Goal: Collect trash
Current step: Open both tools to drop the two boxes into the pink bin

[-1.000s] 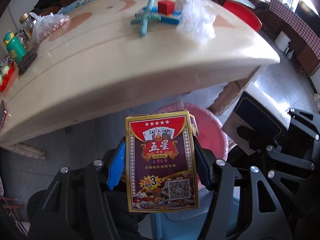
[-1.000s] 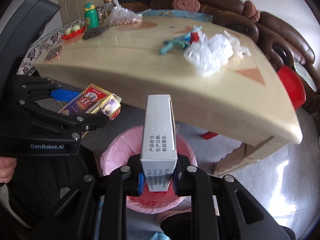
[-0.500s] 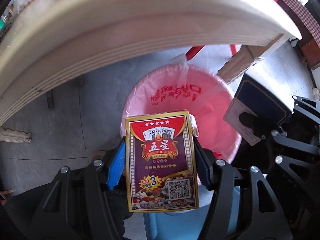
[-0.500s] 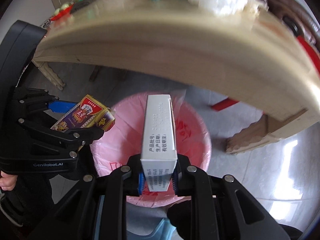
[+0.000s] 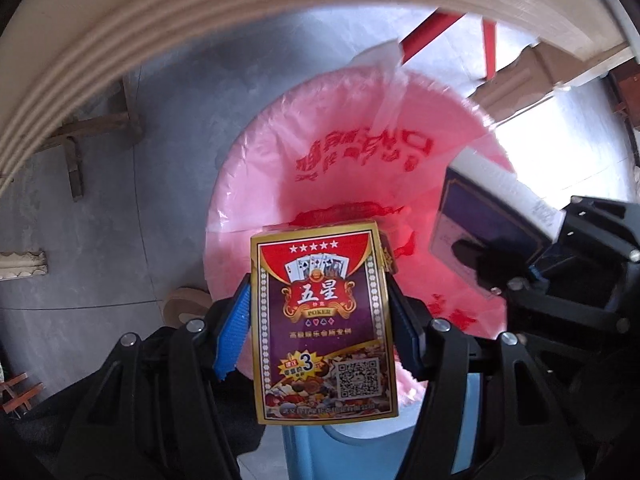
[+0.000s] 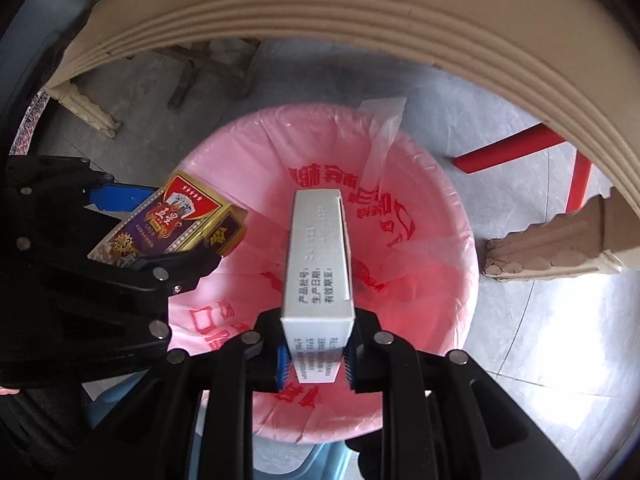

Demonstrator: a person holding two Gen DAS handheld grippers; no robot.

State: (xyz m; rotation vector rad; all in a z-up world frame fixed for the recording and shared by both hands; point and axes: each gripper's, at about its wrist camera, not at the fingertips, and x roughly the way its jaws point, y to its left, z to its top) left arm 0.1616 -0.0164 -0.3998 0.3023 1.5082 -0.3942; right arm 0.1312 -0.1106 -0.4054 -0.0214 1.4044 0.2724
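Left gripper (image 5: 320, 320): seen at the bottom centre of the left wrist view, its blue pads (image 5: 234, 330) pinched on the two long sides of the card box
Card box (image 5: 324, 320): a red, purple and gold poker pack, held with its long axis running up the frame and its top end pointed away from the camera, over the bin's near rim
Right gripper (image 6: 316, 354): at the bottom centre of the right wrist view, fingers clamped narrowly on the near end of the white carton
White carton (image 6: 318, 256): held on edge, its long axis pointed up the frame into the bin's mouth, printed narrow face turned to the camera
Bin (image 6: 440, 208): lined with a pink bag with red print, filling the middle of both views, seen from above
Table edge (image 6: 360, 12): a ribbed cream band arched across the top of both views
Floor (image 5: 100, 240): grey and glossy around the bin
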